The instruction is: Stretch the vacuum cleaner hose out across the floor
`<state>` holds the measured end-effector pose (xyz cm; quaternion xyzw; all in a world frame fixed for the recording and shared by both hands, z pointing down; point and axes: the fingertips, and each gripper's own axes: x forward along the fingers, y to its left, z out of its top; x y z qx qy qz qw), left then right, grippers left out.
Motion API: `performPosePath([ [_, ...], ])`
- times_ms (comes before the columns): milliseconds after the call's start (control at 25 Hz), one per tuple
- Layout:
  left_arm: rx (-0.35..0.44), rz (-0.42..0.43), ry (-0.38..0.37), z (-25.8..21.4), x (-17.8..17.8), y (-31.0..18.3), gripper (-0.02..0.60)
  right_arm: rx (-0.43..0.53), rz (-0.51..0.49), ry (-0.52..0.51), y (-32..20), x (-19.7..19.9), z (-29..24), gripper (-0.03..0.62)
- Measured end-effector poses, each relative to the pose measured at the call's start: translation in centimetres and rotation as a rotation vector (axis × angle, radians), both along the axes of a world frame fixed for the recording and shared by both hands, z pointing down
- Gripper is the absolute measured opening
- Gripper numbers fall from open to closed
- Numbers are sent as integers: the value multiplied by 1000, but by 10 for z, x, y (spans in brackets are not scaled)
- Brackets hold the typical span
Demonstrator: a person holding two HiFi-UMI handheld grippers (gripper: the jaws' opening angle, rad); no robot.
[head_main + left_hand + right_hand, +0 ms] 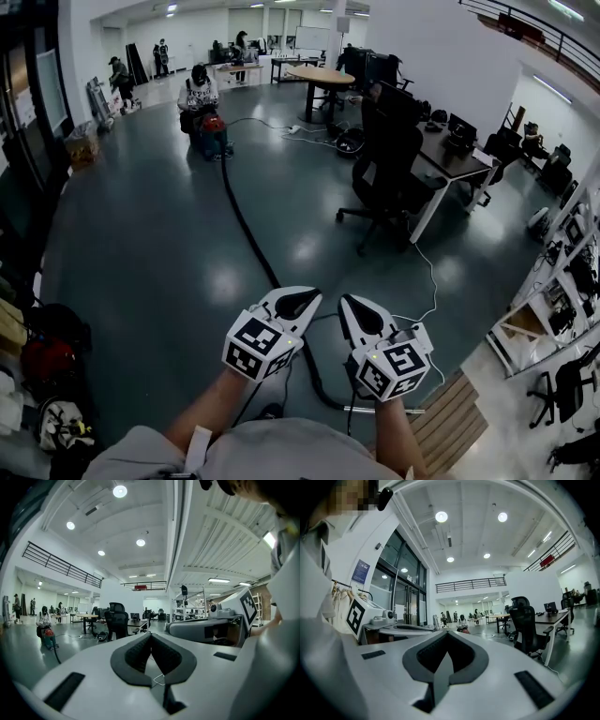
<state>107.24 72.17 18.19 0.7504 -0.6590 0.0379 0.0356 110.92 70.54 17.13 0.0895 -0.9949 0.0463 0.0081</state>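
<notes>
1. Your left gripper point(298, 302) has its jaws pressed together with nothing between them.
2. Your right gripper point(354, 314), just beside it, is likewise closed and empty.
3. The black vacuum cleaner hose point(246, 225) lies on the floor. It runs from beneath both grippers, which hang above its near end, away to the red vacuum cleaner point(214, 124).
4. A person point(199, 92) crouches at the hose's far end, just behind the vacuum cleaner.
5. To the right of the hose stand a black office chair point(389, 159) and a desk point(459, 159).
6. Each marker cube point(261, 345) bears black-and-white squares. The print on the blue wall sign point(361, 571) is too small to read.
</notes>
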Motion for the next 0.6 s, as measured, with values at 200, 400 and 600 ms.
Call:
performPosePath([
  [200, -1, 16, 6, 2, 5, 3, 9, 2, 5, -12, 4, 4, -5, 8],
  [400, 3, 25, 2, 2, 9, 0, 9, 5, 14, -16, 2, 9, -5, 8],
  [600, 3, 30, 2, -1, 11, -2, 9, 0, 16, -16, 0, 11, -6, 8],
])
